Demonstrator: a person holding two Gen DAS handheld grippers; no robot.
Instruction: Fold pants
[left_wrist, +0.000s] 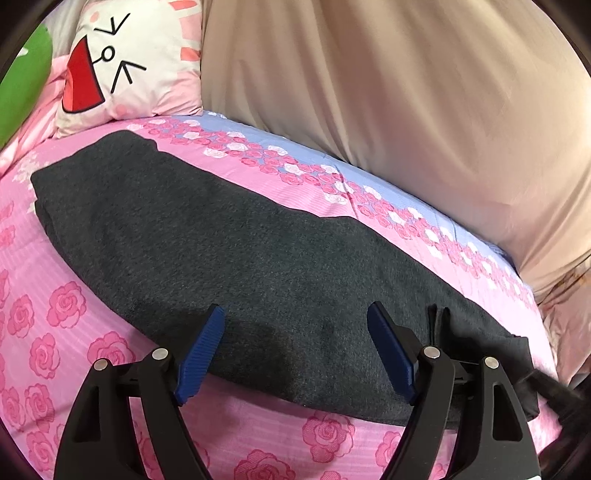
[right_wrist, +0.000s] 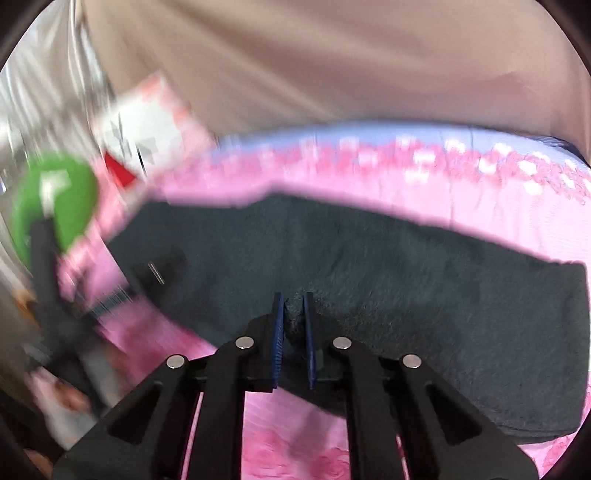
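Observation:
Dark grey pants (left_wrist: 184, 229) lie flat in a long strip across the pink rose bedsheet (left_wrist: 55, 295). My left gripper (left_wrist: 295, 310) hangs open just over the strip's near edge, its blue pads (left_wrist: 201, 354) wide apart and gripping nothing. In the right wrist view, which is blurred, the pants (right_wrist: 406, 277) run from left to right. My right gripper (right_wrist: 293, 299) is shut on a small raised pinch of the dark cloth at the near edge. A dark blurred shape (left_wrist: 546, 387) at the lower right of the left wrist view looks like the right gripper.
A white and pink cartoon pillow (left_wrist: 125, 62) and a green cushion (left_wrist: 22, 85) sit at the head of the bed. Beige draped fabric (left_wrist: 406, 92) runs along the far side. A pale blue band (left_wrist: 314, 158) borders the sheet there.

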